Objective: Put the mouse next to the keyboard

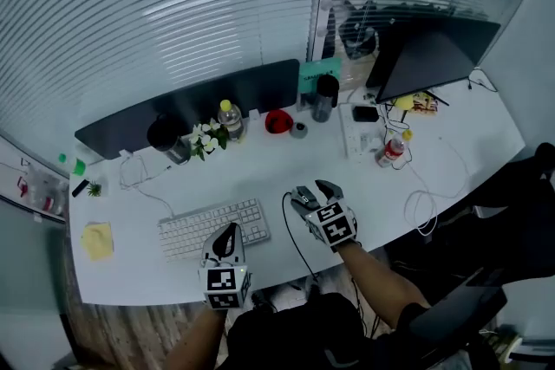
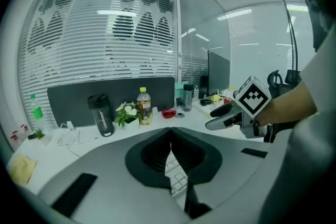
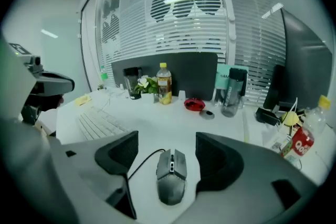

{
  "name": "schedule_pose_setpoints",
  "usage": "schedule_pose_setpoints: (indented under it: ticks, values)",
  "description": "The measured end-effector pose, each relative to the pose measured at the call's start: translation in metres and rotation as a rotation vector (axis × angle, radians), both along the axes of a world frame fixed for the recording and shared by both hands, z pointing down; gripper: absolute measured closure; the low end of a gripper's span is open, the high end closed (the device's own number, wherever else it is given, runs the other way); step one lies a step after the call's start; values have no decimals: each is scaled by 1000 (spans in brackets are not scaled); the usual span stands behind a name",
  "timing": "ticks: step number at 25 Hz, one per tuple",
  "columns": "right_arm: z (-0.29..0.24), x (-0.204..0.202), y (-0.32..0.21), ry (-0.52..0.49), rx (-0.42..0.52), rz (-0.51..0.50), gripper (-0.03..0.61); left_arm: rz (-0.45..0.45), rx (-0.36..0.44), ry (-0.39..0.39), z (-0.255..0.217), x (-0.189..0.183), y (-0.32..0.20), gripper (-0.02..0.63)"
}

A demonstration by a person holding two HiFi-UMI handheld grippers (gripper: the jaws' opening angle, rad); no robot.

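A grey wired mouse [image 3: 171, 176] lies on the white desk [image 1: 260, 160], just right of the white keyboard [image 1: 212, 228]. My right gripper [image 3: 167, 138] is open and straddles the mouse [image 1: 305, 200], with a gap on each side and neither pad touching it. The mouse cable [image 3: 137, 162] runs off to the left under the left jaw. My left gripper [image 2: 170, 136] is shut with nothing in it, and it hovers over the keyboard's near edge [image 2: 177, 178]. In the head view the left gripper [image 1: 227, 231] is at the keyboard's right end, and the right gripper [image 1: 312, 189] is beside it.
Along the back stand a black tumbler [image 1: 169, 139], white flowers [image 1: 205, 137], a yellow-capped bottle [image 1: 230, 119], a red dish [image 1: 277, 120], a dark flask [image 1: 325, 97] and a monitor [image 1: 425, 56]. A red-labelled bottle [image 1: 392, 150] and loose cables [image 1: 425, 204] lie to the right.
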State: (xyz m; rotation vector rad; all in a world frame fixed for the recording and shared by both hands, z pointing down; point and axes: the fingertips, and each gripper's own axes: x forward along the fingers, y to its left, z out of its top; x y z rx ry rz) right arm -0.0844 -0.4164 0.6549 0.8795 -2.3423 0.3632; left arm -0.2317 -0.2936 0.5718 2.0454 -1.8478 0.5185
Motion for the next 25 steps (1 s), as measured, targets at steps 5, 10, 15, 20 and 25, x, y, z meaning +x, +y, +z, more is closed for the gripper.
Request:
schedule_pose_setpoints:
  ticks: [5,10,15,20,25]
  values:
    - [-53,-2,13,-84,49,-31,259,-9,48,67,-36,0,2,584]
    - [-113,1,23,-204,92,-12,298,-4,101,61,-73,-3,8,584]
    - [-169,1,37,-263,160,-55,303,-27,168,1,-105,-8,15,584]
    - [-223,4,51,-346,227,-91,331,-83,185,8,-126,-18,19,584]
    - [-267,4,62,-385,296,-109,360,-81,305,53,-164,-24,18,584]
